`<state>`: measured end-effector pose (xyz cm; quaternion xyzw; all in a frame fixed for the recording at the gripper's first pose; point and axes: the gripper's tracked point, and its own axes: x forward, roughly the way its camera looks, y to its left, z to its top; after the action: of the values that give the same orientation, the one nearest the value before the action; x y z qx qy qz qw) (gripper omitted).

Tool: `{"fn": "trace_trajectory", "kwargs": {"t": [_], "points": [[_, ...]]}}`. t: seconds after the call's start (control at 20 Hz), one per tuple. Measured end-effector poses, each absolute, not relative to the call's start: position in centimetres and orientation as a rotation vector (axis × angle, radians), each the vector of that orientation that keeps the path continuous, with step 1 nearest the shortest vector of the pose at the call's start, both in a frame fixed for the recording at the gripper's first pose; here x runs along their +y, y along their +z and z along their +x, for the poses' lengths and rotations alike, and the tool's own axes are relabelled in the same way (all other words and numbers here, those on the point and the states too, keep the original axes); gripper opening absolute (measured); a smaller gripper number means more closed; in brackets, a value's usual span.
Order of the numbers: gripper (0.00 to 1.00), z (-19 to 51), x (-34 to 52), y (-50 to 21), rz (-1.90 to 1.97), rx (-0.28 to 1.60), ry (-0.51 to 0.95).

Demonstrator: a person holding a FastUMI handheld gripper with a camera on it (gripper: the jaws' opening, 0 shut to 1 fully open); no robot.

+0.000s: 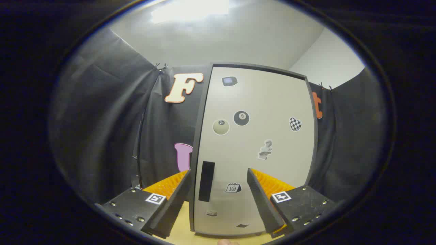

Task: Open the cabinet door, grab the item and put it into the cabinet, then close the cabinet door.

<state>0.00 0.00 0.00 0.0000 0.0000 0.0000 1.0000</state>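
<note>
Ahead: closed cabinet door (255, 149) just beyond gripper (218, 190), fingers wide, empty.

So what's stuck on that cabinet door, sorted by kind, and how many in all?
On the closed cabinet door, with the gripper open in front of it:
Ball stickers: 2 (cream ball, black ball)
Checkered heart sticker: 1
Statue sticker: 1
Calendar sticker: 1
Other small stickers, too blurred to name: 3
Black handle: 1
Total: 9
</note>
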Motion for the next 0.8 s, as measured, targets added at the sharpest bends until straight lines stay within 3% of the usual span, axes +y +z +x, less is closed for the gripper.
{"fn": "trace_trajectory", "kwargs": {"t": [0.8], "points": [[0.97, 6.0, 0.3, -5.2, -0.027, 0.133, -0.029]]}}
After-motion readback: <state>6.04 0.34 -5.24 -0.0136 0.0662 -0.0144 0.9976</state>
